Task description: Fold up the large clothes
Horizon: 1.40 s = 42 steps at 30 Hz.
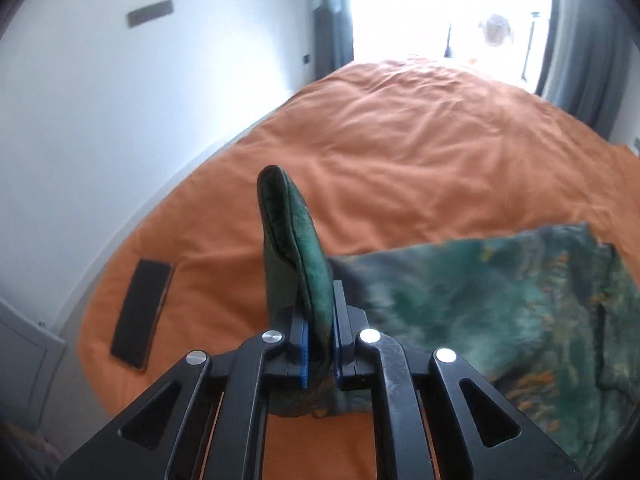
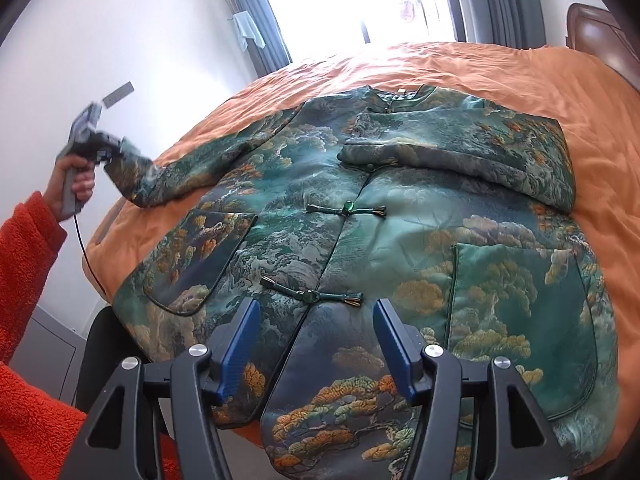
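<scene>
On the orange bed (image 2: 500,68) lies one large green brocade jacket (image 2: 360,240), front up, buttoned, spread nearly across the whole cover. My left hand-held gripper (image 1: 318,344) is pressed together on the cuff (image 1: 296,248) of the jacket's sleeve (image 2: 168,180), lifted off the bed; the far sleeve (image 2: 460,148) is already folded across the chest. My right hand-held gripper (image 2: 316,344) hangs spread over the hem, pinching nothing.

Handling, my guess: padded and thick, so fairly heavy, holds soft bulky creases instead of sharp ones. Satin face looks slippery, so best to grab hemmed edges: cuff, collar (image 2: 396,96), bottom corners, not the flat middle.

Counts: one jacket, two sleeves, two patch pockets (image 2: 520,280), two frog fasteners (image 2: 348,210) clearly seen plus smaller ones near the collar, hard to count. One dark phone (image 1: 142,314) on the bed, well apart from the jacket.
</scene>
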{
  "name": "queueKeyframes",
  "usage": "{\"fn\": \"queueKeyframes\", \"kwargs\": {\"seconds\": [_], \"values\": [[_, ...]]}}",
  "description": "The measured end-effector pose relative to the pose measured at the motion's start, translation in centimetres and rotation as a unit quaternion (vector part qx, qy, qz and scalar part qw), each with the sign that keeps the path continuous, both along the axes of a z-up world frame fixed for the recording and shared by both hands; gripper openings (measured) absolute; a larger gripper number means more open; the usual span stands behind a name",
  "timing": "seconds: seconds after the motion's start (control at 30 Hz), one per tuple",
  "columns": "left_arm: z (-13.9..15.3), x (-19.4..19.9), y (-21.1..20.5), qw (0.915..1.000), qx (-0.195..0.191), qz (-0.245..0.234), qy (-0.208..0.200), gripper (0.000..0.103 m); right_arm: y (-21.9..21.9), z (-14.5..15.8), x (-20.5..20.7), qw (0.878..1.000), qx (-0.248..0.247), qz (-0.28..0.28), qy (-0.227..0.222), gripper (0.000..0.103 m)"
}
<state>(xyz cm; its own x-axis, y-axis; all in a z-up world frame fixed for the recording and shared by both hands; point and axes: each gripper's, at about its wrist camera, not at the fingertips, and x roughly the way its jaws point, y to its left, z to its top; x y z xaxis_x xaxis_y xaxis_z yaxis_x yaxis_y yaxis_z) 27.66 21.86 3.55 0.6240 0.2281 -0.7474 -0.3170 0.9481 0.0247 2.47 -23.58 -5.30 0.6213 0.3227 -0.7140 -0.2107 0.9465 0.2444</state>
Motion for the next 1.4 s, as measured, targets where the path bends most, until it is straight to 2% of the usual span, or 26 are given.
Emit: {"fn": "queueKeyframes", "kwargs": {"seconds": [0.07, 0.17, 0.3, 0.4, 0.5, 0.63, 0.7, 0.73, 0.77, 0.8, 0.83, 0.87, 0.9, 1.0, 1.1, 1.2, 1.27, 1.33, 1.4], "values": [[2.9, 0.6, -4.9, 0.9982, 0.009, -0.052, -0.027, 0.006, -0.2, 0.2, -0.4, 1.0, 0.0, -0.003, -0.01, 0.06], [6.2, 1.4, -13.1, 0.989, 0.007, -0.134, -0.061, 0.007, -0.8, 0.5, -0.9, 1.0, -0.003, -0.013, -0.023, 0.06], [6.6, 2.4, -21.8, 0.9746, -0.005, -0.213, -0.069, 0.007, -2.4, 0.4, -1.4, 0.999, 0.003, -0.036, -0.022, 0.06], [4.8, 3.1, -28.3, 0.9652, 0.0, -0.255, -0.057, 0.007, -3.9, 0.1, -2.1, 0.998, 0.001, -0.058, -0.021, 0.06], [1.1, 3.1, -33.3, 0.959, 0.009, -0.281, -0.033, 0.007, -5.3, -0.3, -2.6, 0.997, 0.001, -0.077, -0.016, 0.06], [-5.1, 2.8, -37.0, 0.9537, 0.017, -0.3, 0.01, 0.007, -7.0, -1.2, -3.2, 0.995, 0.003, -0.104, -0.005, 0.06], [-7.6, 2.3, -38.5, 0.9502, 0.028, -0.309, 0.026, 0.012, -7.7, -1.4, -3.2, 0.994, 0.004, -0.111, 0.001, 0.06], [-8.4, 1.9, -38.9, 0.9483, 0.034, -0.314, 0.032, 0.015, -7.9, -1.5, -3.2, 0.993, 0.004, -0.115, 0.004, 0.06], [-9.6, 1.4, -39.3, 0.9452, 0.035, -0.323, 0.037, 0.023, -8.0, -1.5, -3.2, 0.993, 0.003, -0.117, 0.004, 0.06], [-10.2, 0.8, -39.4, 0.9411, 0.031, -0.334, 0.038, 0.039, -8.2, -1.5, -3.1, 0.993, 0.002, -0.117, 0.003, 0.06], [-10.5, 0.3, -39.6, 0.9378, 0.032, -0.344, 0.038, 0.05, -8.2, -1.3, -3.1, 0.993, -0.001, -0.117, 0.0, 0.06], [-10.6, -0.7, -39.6, 0.9352, 0.038, -0.351, 0.032, 0.069, -8.3, -1.2, -3.0, 0.993, -0.003, -0.117, -0.002, 0.06], [-10.3, -1.8, -39.3, 0.933, 0.046, -0.356, 0.019, 0.077, -8.3, -1.0, -2.9, 0.993, -0.007, -0.116, -0.005, 0.06], [-9.4, -5.1, -38.1, 0.927, 0.05, -0.372, 0.0, 0.078, -8.5, -0.2, -1.7, 0.993, -0.016, -0.114, -0.004, 0.06], [-8.5, -8.6, -35.2, 0.9303, 0.05, -0.363, -0.007, 0.083, -8.5, 1.1, 0.8, 0.995, -0.011, -0.1, -0.006, 0.06], [-8.7, -11.5, -32.3, 0.9395, 0.072, -0.334, -0.019, 0.085, -7.4, 1.8, 5.0, 0.998, 0.02, -0.067, 0.011, 0.06], [-9.0, -12.9, -30.5, 0.949, 0.086, -0.303, -0.021, 0.085, -6.6, 1.8, 8.4, 0.997, 0.047, -0.052, 0.026, 0.06], [-9.3, -13.6, -29.0, 0.9583, 0.084, -0.273, -0.018, 0.085, -5.2, 1.4, 12.9, 0.995, 0.08, -0.03, 0.045, 0.06], [-9.3, -14.6, -27.4, 0.9666, 0.064, -0.248, -0.018, 0.085, -4.0, 0.8, 17.1, 0.993, 0.098, -0.028, 0.055, 0.06]]}}
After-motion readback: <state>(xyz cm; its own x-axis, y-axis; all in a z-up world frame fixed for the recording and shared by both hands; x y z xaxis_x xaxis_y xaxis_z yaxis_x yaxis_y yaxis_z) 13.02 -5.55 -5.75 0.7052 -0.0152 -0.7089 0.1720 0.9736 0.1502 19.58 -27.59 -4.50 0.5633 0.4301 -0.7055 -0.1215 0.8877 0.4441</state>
